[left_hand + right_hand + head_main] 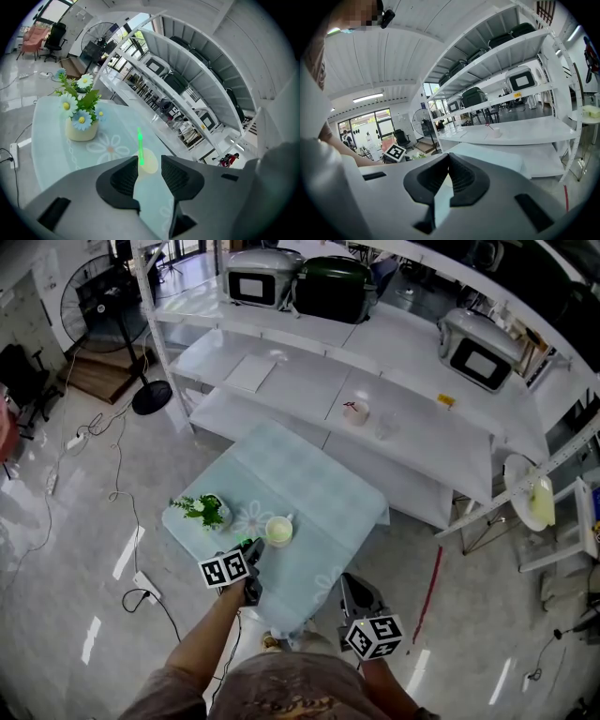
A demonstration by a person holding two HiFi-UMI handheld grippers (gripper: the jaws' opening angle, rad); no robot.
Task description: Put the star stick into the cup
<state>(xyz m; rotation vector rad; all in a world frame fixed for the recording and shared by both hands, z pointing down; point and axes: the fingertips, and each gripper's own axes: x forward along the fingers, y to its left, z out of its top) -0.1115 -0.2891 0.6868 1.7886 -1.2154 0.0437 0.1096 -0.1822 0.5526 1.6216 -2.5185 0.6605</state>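
A small round table with a pale blue cloth [309, 488] carries a cream cup [278, 531] and a pot of daisies [208, 512]. My left gripper [253, 551] hovers just near-left of the cup, jaws open wide. In the left gripper view the thin green star stick [139, 145] stands out just ahead of the left jaw's tip, crossing the cup's [152, 165] left edge. No pad presses on it, and I cannot tell what supports it. My right gripper [351, 585] hangs off the table's near right corner, shut and empty [447, 157].
White shelving [412, 427] runs behind the table, with rice cookers [333, 287] and a paper cup [355, 412] on it. A floor fan [122, 324] and cables [117, 493] lie to the left. A power strip [145, 587] sits near my left arm.
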